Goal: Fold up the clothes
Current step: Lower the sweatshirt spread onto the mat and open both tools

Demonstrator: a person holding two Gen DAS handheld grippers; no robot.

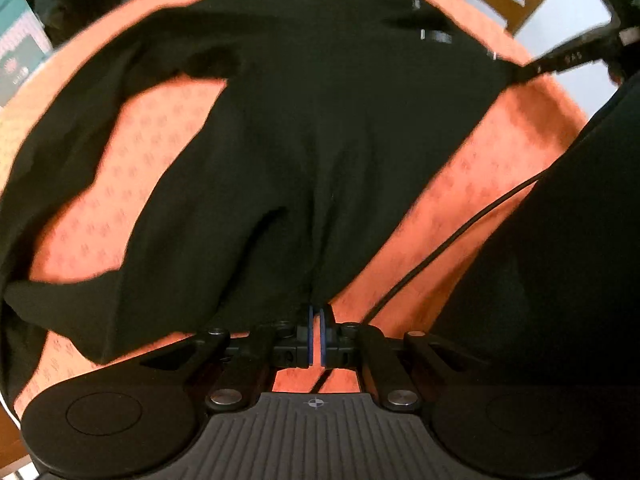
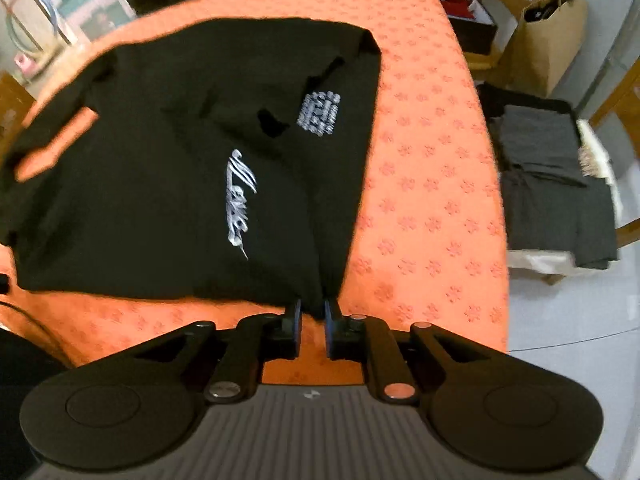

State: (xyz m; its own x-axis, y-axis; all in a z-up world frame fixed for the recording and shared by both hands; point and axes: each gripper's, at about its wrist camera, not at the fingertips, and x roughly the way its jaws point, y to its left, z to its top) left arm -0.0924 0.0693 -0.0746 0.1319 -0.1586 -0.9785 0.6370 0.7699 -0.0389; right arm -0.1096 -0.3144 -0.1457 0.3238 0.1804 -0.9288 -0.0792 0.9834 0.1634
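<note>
We see a black T-shirt (image 2: 168, 168) lying spread on the worktop (image 2: 432, 184), which carries an orange cloth with a small flower pattern; white script lettering (image 2: 239, 204) and a white printed block (image 2: 319, 114) show on the shirt in the right wrist view. In the left wrist view the left hand-held gripper (image 1: 316, 334) points down at the near edge of the shirt (image 1: 312, 152); its blue pads are pressed almost together and the hem goes in between them, so it is clamped on the fabric. In the right wrist view the right hand-held gripper (image 2: 312, 330) has its jaws a little apart; a corner of the shirt sits between them, but we cannot tell if the pads press it. A thin black cable (image 1: 452, 240) runs over the cloth; beside the worktop lies a pile of dark folded clothes (image 2: 556, 184), and a brown paper bag (image 2: 552, 32) stands further back.
</note>
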